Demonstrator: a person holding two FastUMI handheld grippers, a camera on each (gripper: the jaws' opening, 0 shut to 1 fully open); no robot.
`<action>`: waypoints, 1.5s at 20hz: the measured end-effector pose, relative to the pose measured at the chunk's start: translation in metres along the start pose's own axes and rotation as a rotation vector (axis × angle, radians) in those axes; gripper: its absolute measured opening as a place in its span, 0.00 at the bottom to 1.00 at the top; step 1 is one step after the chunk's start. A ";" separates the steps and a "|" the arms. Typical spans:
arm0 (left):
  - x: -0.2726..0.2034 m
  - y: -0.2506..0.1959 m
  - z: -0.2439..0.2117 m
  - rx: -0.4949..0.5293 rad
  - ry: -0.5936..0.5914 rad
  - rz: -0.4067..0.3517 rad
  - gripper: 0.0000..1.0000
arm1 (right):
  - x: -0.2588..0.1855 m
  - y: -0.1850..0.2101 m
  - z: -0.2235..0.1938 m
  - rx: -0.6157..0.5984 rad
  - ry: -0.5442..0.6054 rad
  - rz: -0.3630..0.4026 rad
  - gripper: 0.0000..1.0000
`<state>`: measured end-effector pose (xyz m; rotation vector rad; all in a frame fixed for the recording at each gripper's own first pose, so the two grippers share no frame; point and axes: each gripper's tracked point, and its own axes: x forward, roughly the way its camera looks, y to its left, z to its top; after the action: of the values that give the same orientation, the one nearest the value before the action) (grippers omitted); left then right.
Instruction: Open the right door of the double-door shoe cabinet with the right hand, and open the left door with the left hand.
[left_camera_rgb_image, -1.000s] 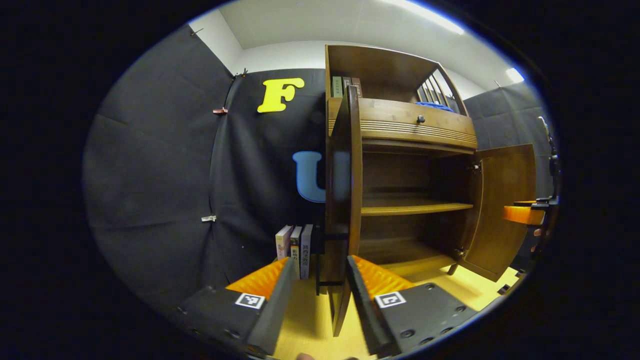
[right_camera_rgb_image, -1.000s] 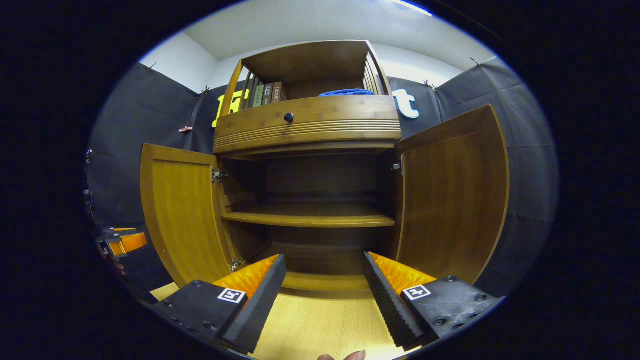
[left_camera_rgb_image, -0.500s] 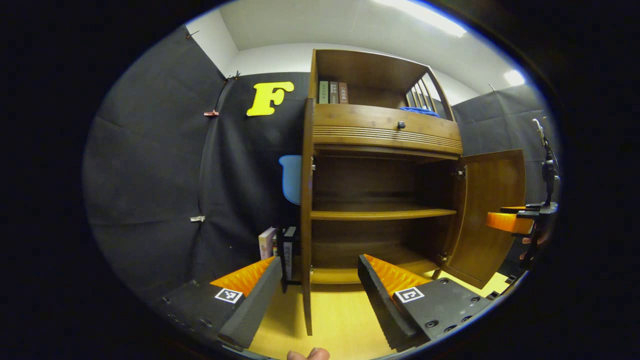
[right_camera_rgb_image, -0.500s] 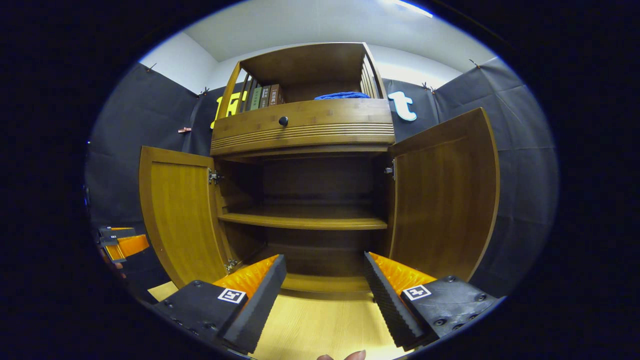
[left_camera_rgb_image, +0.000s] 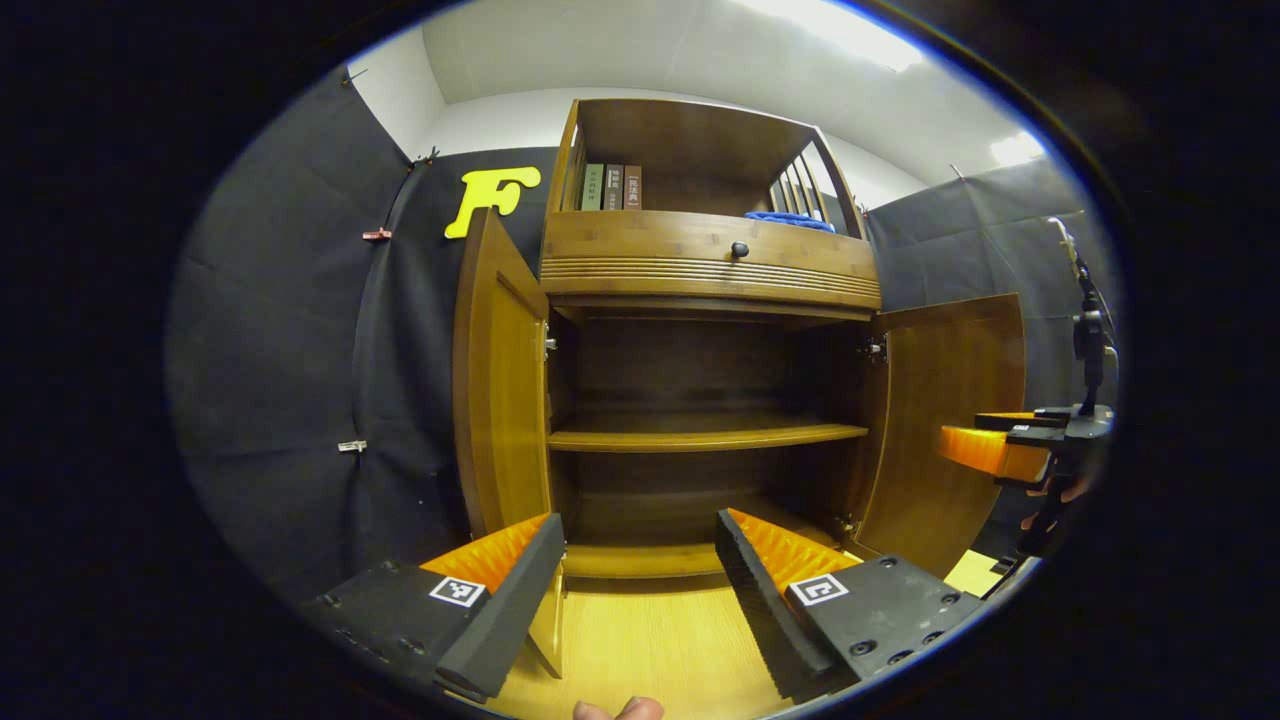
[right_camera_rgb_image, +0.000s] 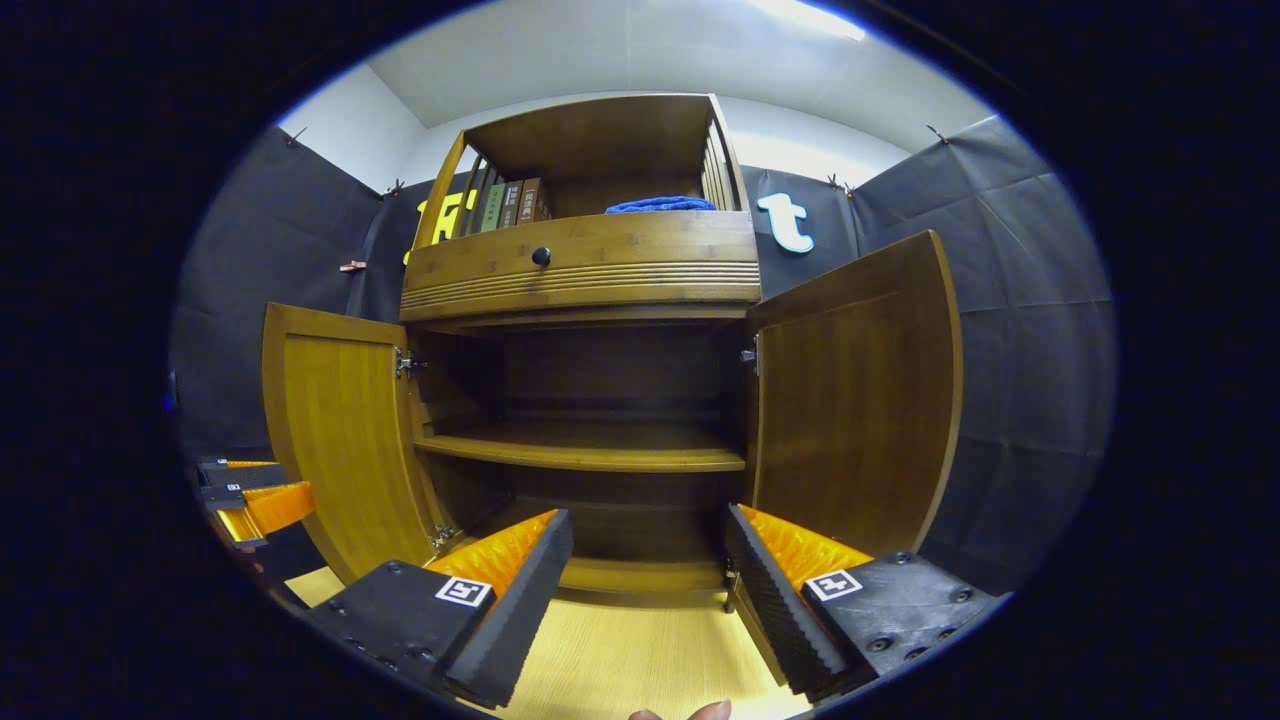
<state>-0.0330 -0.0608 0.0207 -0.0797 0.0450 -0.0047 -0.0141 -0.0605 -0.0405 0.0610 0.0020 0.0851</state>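
Note:
The wooden shoe cabinet (left_camera_rgb_image: 700, 270) stands with both doors swung wide. In the left gripper view the left door (left_camera_rgb_image: 495, 390) hangs open at the left and the right door (left_camera_rgb_image: 945, 420) at the right. My left gripper (left_camera_rgb_image: 640, 560) is open with nothing between its fingers, a little in front of the cabinet's floor. The right gripper (left_camera_rgb_image: 990, 450) shows at the far right beside the right door. In the right gripper view the left door (right_camera_rgb_image: 340, 430) and right door (right_camera_rgb_image: 850, 400) frame the bare shelf (right_camera_rgb_image: 590, 455). My right gripper (right_camera_rgb_image: 650, 560) is open and holds nothing; the left gripper (right_camera_rgb_image: 250, 495) shows at the far left.
A drawer with a dark knob (left_camera_rgb_image: 740, 249) sits above the doors. Books (left_camera_rgb_image: 610, 187) and a blue cloth (left_camera_rgb_image: 790, 217) lie on the top shelf. The cabinet stands on a yellow wooden floor (left_camera_rgb_image: 650, 650).
The left door has swung from edge-on to fully open at the left. My left gripper let it go, spread wider and turned toward the cabinet's inside. The right gripper drifted slightly.

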 end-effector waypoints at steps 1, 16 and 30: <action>0.003 -0.004 0.000 -0.006 0.006 0.002 0.93 | 0.000 -0.001 0.001 -0.003 -0.004 -0.003 0.98; 0.037 -0.023 0.022 0.011 -0.008 0.014 0.95 | 0.010 0.021 0.006 -0.016 -0.027 0.008 0.94; 0.040 -0.017 0.018 0.022 -0.002 -0.006 0.95 | 0.017 0.025 0.004 -0.004 -0.026 -0.016 0.94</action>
<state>0.0082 -0.0767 0.0385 -0.0575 0.0427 -0.0107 0.0006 -0.0348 -0.0355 0.0579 -0.0239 0.0680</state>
